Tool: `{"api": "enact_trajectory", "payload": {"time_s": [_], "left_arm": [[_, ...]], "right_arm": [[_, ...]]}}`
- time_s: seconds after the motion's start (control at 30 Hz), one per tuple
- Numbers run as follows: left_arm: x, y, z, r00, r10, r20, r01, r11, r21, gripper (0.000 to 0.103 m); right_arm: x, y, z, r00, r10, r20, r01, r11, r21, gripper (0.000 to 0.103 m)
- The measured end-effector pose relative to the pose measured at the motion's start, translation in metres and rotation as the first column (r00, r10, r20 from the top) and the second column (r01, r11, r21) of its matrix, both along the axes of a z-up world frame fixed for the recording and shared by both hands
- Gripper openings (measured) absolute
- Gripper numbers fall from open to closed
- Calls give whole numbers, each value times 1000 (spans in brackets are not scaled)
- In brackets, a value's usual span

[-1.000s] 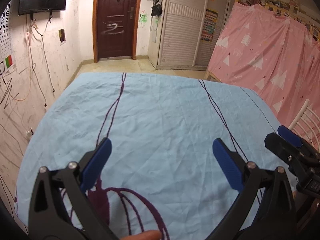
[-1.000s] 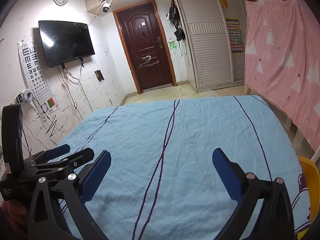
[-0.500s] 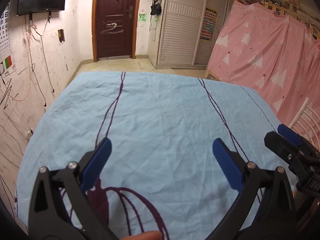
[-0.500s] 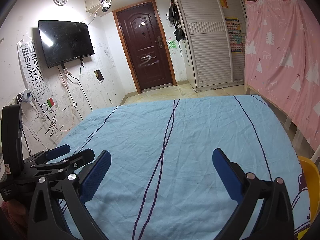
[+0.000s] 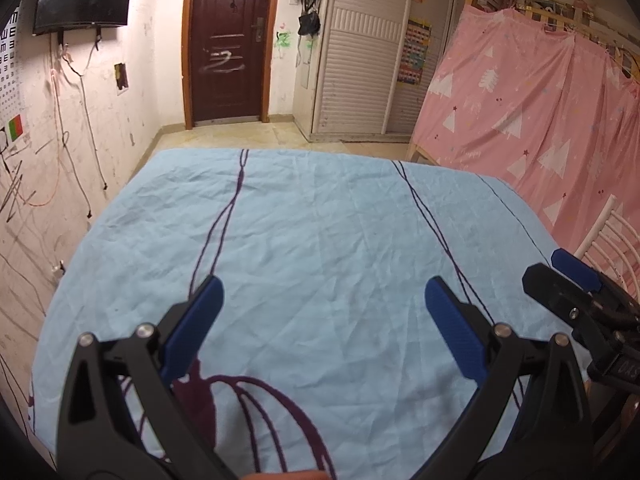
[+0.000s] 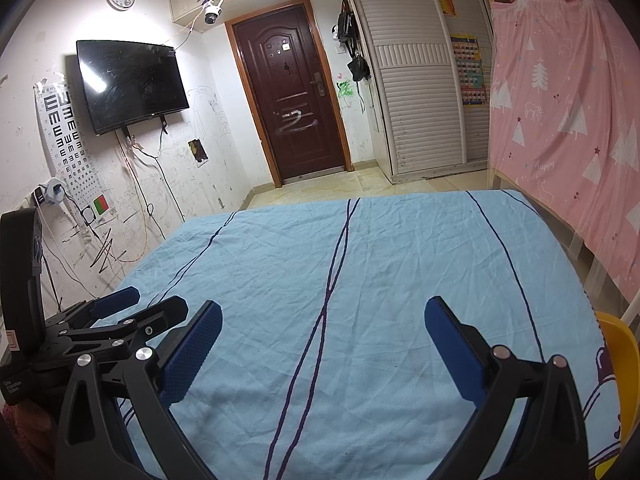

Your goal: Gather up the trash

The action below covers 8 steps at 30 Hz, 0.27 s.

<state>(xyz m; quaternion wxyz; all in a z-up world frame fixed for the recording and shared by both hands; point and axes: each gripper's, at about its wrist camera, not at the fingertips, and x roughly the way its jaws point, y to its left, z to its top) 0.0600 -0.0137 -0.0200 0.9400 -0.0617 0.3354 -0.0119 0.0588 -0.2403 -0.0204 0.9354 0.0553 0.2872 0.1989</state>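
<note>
I see no trash in either view. My left gripper (image 5: 322, 292) is open and empty, held just above a table covered in a light blue cloth (image 5: 320, 232) with purple lines. My right gripper (image 6: 322, 312) is open and empty over the same cloth (image 6: 380, 264). The right gripper also shows at the right edge of the left wrist view (image 5: 576, 284), and the left gripper at the left edge of the right wrist view (image 6: 120, 304). The two grippers hang side by side near the table's front edge.
A yellow container (image 6: 618, 364) sits at the table's right front corner. A pink curtain (image 5: 540, 112) hangs to the right with a white rail (image 5: 608, 232) below it. A scribbled wall (image 5: 48, 152) borders the left. A dark door (image 5: 224, 40) stands beyond the far edge.
</note>
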Motion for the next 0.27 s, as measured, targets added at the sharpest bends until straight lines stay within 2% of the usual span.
{"api": "enact_trajectory", "payload": {"time_s": [0.27], "left_arm": [[10, 2, 8, 999, 0, -35, -1, 1000, -12, 97]], "right_arm": [[4, 0, -1, 1000, 2, -16, -2, 1000, 1, 94]]}}
